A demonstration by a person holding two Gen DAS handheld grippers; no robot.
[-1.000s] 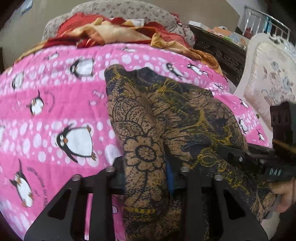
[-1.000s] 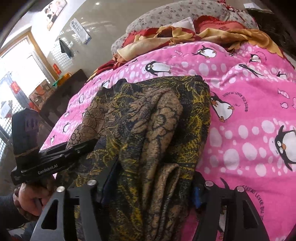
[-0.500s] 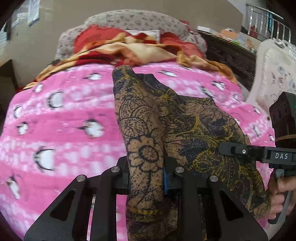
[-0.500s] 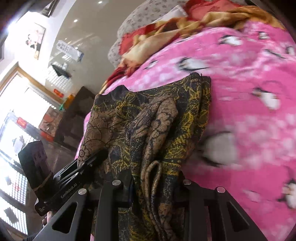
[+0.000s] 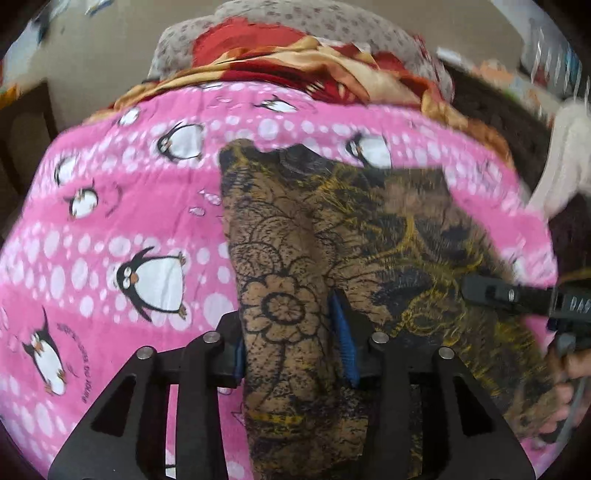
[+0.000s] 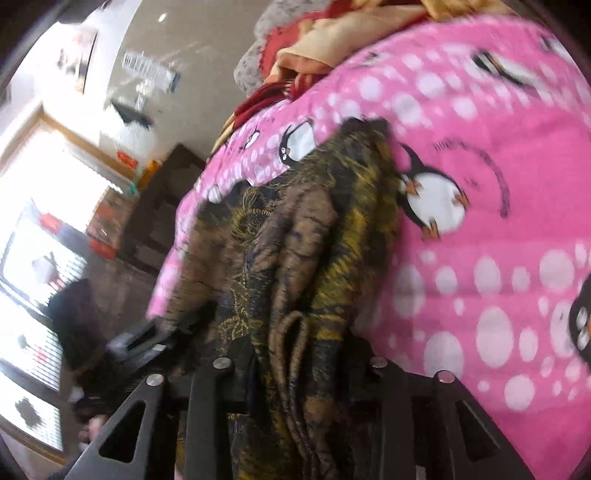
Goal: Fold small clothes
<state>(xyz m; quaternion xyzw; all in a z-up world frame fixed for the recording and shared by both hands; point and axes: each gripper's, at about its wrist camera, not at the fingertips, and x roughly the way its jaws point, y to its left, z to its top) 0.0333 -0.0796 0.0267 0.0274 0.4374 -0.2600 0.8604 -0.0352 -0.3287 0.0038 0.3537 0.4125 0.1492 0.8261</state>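
Garment (image 5: pixel 354 236) lies lengthwise, away toward the pillows (image 5: pixel 295 26).

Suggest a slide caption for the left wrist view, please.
Left tool opening around brown floral garment on pink penguin blanket.

The garment (image 5: pixel 369 236) is being spread on the blanket (image 5: pixel 122 229) near the bed's front edge, with bedding (image 5: pixel 295 66) piled behind at the far edge.

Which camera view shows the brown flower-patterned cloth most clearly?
The left wrist view: the brown patterned cloth lies spread on the pink penguin blanket, its flower print sharp. The right wrist view shows the same cloth bunched into folds and blurred, so its shape is harder to read.
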